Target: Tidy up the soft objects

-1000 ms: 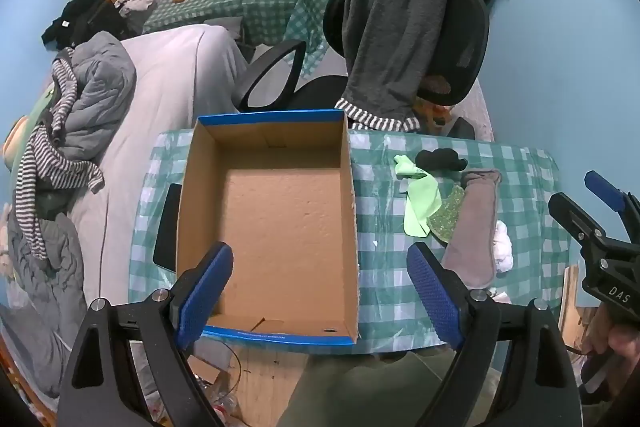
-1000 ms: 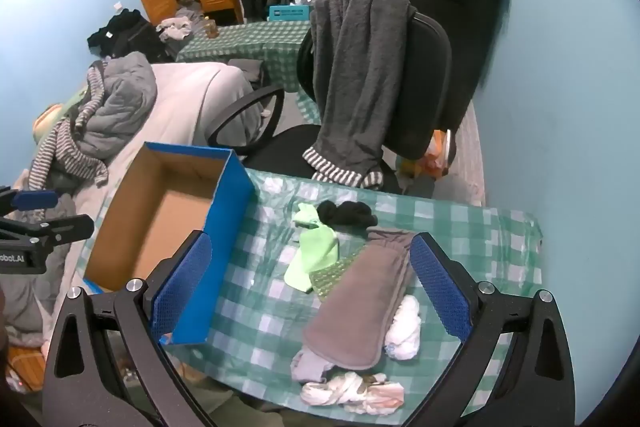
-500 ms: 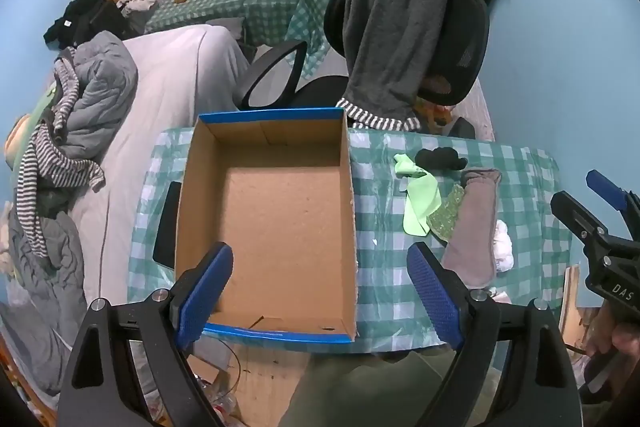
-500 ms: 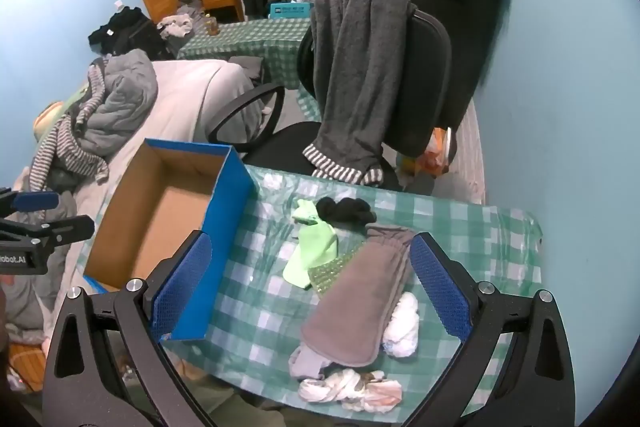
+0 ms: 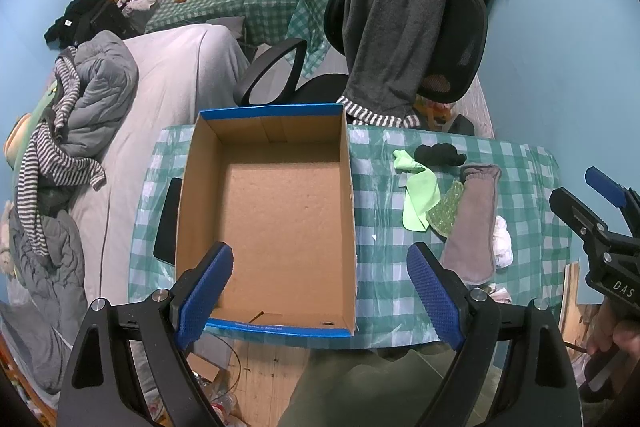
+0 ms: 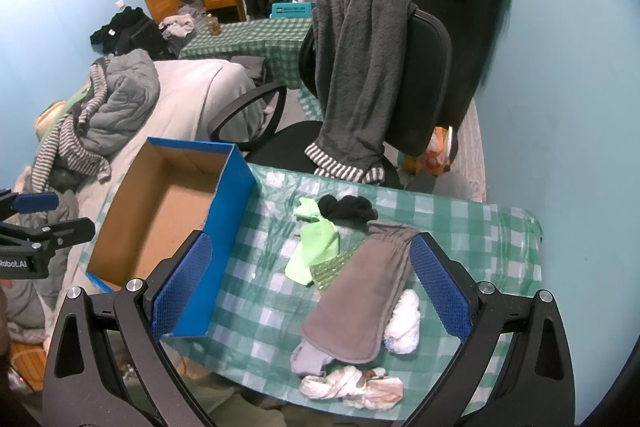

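**Pre-grasp: both claws empty, box empty, soft items unsorted**

Step in hand, as judged: the start of sorting. The cardboard box (image 5: 280,211) sits on the left part of the checked surface (image 6: 472,227) with nothing inside it. All soft items lie in a loose cluster to its right, apart from the box: black sock (image 6: 348,207), light green cloth (image 6: 316,251), sparkly green piece (image 6: 334,267) just beside it, long grey-brown cloth (image 6: 360,303) overlapping that piece, white bundle (image 6: 404,323) touching the grey-brown cloth's right edge, and a crumpled white-pink rag (image 6: 352,385) at the near edge.

Left claw (image 5: 320,291): jaws spread wide, holding nothing, hovering over the near end of the box. Right claw (image 6: 310,291): jaws spread wide, holding nothing, above the cluster, roughly bracketing the grey-brown cloth.

Next move, as judged: lower the right claw onto one item, likely the grey-brown cloth on top, pinch a fold, carry it left into the box. Risk: the overlapped pieces may drag along.

Versus one second ago: the cluster sits slightly higher in the right view, so that claw has shifted a little. Left view nearly unchanged. No item has moved.
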